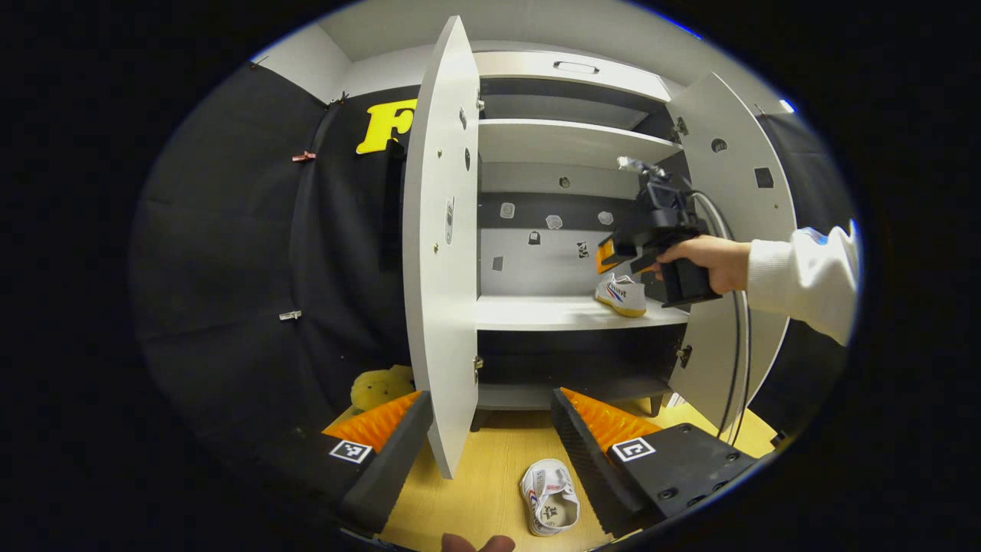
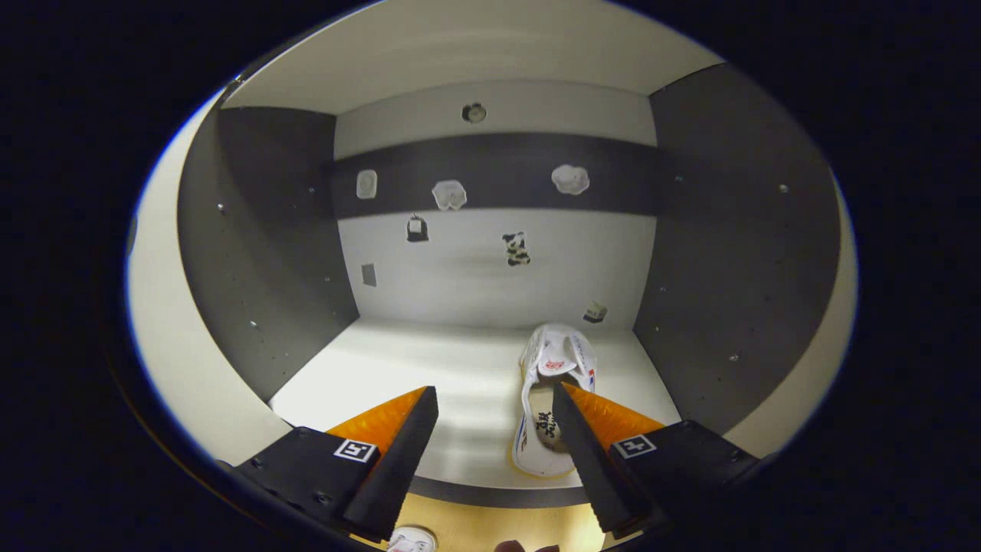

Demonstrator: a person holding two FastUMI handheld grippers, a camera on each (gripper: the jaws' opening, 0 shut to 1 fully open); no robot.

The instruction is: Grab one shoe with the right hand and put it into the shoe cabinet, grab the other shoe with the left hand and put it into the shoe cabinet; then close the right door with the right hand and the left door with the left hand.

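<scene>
Left gripper view: the cabinet (image 1: 567, 230) stands with both doors swung out, the left door (image 1: 441, 253) edge-on and the right door (image 1: 736, 230) behind a hand (image 1: 709, 261) in a white sleeve. That hand holds the right gripper (image 1: 617, 257) at the front right of the middle shelf (image 1: 552, 313), just above one shoe (image 1: 622, 295). The second shoe (image 1: 549, 497) lies on the wooden floor (image 1: 490, 475) in front of the cabinet, opening up, between the left gripper (image 1: 490, 429) fingers as seen and not touched by them. The left gripper is released, jaws wide apart.

Right gripper view: the compartment interior appears, with stickers on the back wall (image 2: 490, 261). The shoe (image 2: 553, 391) lies lengthwise on the shelf (image 2: 429, 383), toe toward the back, near the right wall, heel at the front edge. The right gripper (image 2: 494, 418) is released; its right finger overlaps the shoe's heel side, and contact cannot be judged.

Left of the shoe the shelf is bare to the left wall.
</scene>
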